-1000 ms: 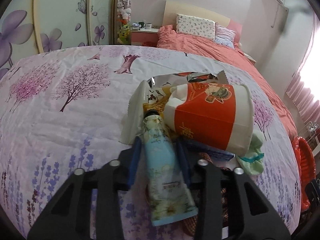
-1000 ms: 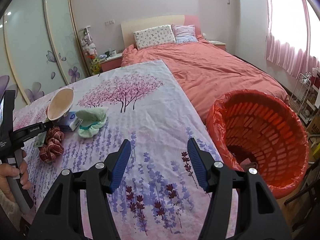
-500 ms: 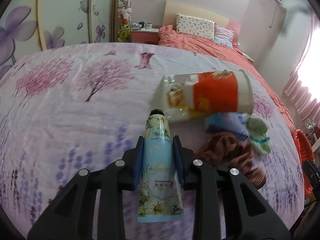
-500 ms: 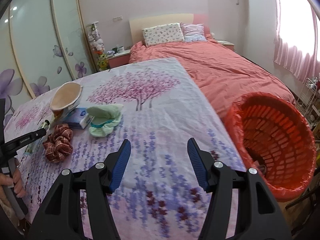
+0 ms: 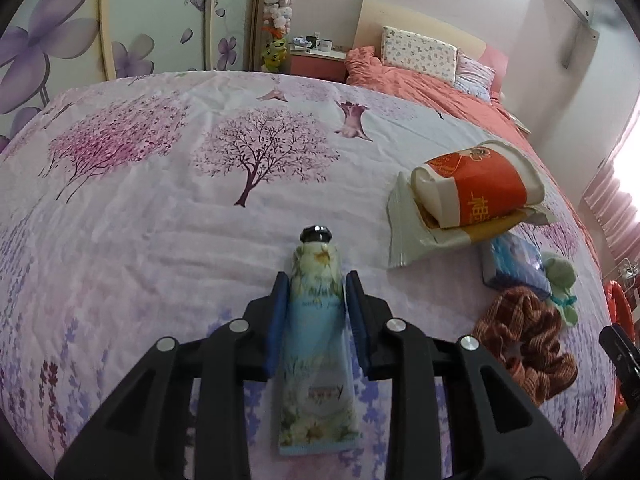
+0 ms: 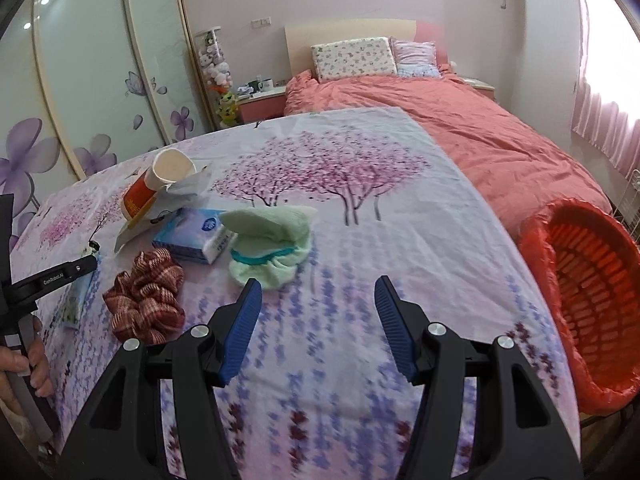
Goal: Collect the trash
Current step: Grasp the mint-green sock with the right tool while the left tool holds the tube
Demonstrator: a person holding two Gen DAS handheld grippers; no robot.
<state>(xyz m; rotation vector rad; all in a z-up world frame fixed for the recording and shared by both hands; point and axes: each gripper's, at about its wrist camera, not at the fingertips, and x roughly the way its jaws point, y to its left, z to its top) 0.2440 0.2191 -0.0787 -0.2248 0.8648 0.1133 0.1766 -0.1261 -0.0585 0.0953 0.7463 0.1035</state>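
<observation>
The left gripper (image 5: 314, 316) is closed on the tube (image 5: 318, 344), whose long axis runs forward between the fingers, black cap ahead. The red bin (image 6: 588, 312) stands far to the right of it, beyond the surface (image 6: 360, 216) edge and close on the right of the right gripper (image 6: 318, 320), which is wide open and holds nothing. Just ahead-left of the right gripper lie the green cloth (image 6: 270, 244) and the scrunchie (image 6: 146, 294)
</observation>
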